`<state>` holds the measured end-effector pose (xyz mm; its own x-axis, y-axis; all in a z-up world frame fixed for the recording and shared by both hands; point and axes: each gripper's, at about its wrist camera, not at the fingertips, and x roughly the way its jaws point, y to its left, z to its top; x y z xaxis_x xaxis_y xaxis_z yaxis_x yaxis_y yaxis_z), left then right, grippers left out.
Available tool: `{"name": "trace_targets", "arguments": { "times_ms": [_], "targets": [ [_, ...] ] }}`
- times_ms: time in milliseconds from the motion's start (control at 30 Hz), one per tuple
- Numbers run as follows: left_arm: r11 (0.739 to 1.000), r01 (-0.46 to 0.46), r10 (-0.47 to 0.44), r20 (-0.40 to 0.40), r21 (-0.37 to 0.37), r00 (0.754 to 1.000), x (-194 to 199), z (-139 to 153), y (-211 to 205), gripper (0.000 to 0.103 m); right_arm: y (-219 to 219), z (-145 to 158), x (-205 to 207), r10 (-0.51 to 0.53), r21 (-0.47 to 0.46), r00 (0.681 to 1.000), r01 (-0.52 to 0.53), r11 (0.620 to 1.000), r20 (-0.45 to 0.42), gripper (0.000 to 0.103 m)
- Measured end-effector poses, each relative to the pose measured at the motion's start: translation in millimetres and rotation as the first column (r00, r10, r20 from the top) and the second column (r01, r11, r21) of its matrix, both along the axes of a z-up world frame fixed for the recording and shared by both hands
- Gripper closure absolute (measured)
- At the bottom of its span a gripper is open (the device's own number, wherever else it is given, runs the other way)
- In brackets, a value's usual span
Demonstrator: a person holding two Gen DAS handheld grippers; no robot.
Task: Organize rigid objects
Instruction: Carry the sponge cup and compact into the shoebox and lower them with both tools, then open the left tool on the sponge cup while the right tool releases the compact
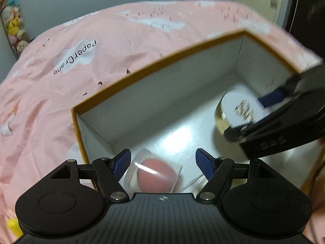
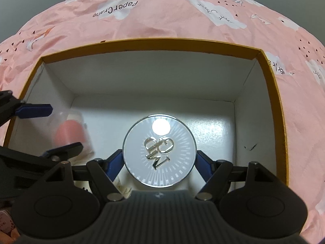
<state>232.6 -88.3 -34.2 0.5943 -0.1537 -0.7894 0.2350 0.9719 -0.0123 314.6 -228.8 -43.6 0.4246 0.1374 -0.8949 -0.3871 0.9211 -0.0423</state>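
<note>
Inside the open cardboard box, whose rim is mustard-yellow and whose walls and floor are white, both pairs of tongs reach down from above the pink cloud-print bedsheet on which the box sits. The right gripper has its blue pads closed against the two sides of a round compact, a gold-edged disc with a pale lid and raised silver letters, held low over the middle of the box floor. The left gripper stands with its jaws spread wide, and a clear plastic case holding a pink sponge lies between the pads without either one pressing on it, near the left wall of the box; whether the case rests flat on the floor is blurred
</note>
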Motion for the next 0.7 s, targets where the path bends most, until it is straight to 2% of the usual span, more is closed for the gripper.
{"name": "trace_targets", "arguments": {
  "times_ms": [133,300,500,700],
  "targets": [
    [0.991,-0.03,0.028,-0.013,-0.128,1.0,-0.3,14.3,23.4,0.024,3.4,4.3,-2.8,0.007,0.004,1.0,-0.007,1.0,0.007,0.029],
    [0.961,-0.111,0.111,-0.012,-0.253,0.994,-5.6,31.7,61.1,0.025,17.3,11.0,-6.8,0.045,0.002,0.999,-0.045,0.999,0.015,0.029],
    [0.916,-0.215,0.213,-0.045,-0.338,0.976,-11.1,27.6,93.1,0.039,42.5,5.7,-5.9,0.101,-0.034,0.995,-0.102,0.994,-0.01,0.029],
    [0.87,-0.292,0.274,-0.102,-0.398,0.956,-18.2,12.8,110.7,0.041,64.3,-7.6,2.2,0.141,-0.059,0.988,-0.145,0.988,-0.066,0.029]
  ]
}}
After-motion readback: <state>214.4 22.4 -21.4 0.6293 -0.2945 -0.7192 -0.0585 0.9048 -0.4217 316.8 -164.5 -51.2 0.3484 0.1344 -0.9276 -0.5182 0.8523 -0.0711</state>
